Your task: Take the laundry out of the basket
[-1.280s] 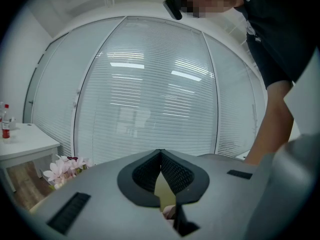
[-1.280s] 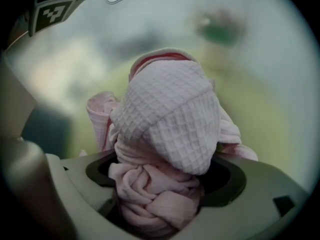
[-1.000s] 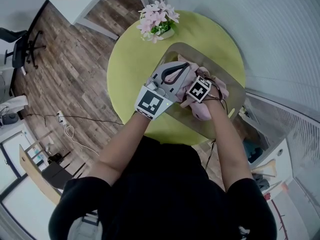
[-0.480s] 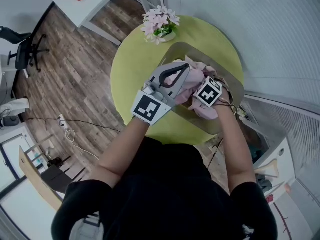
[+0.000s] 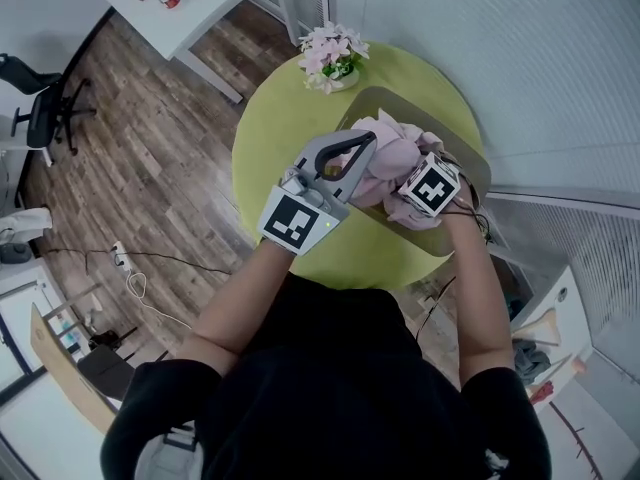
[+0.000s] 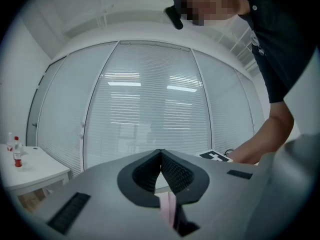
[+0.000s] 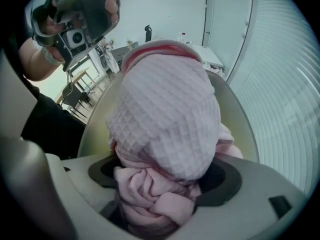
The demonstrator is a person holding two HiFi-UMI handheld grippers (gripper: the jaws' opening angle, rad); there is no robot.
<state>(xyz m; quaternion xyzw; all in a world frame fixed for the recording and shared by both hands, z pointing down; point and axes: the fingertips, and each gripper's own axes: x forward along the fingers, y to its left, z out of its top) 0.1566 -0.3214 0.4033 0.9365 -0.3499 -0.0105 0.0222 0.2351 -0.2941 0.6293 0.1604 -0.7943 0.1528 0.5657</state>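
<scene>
Fingers of the right gripper clamp a thick bunch of pink laundry over the basket, while the left gripper pinches a thin fold of it

The basket stands on the round worktop toward its right edge, with the laundry heaped in it (bunched toward the near end). A flower pot stands at the worktop's far edge, behind and left of the basket.
</scene>
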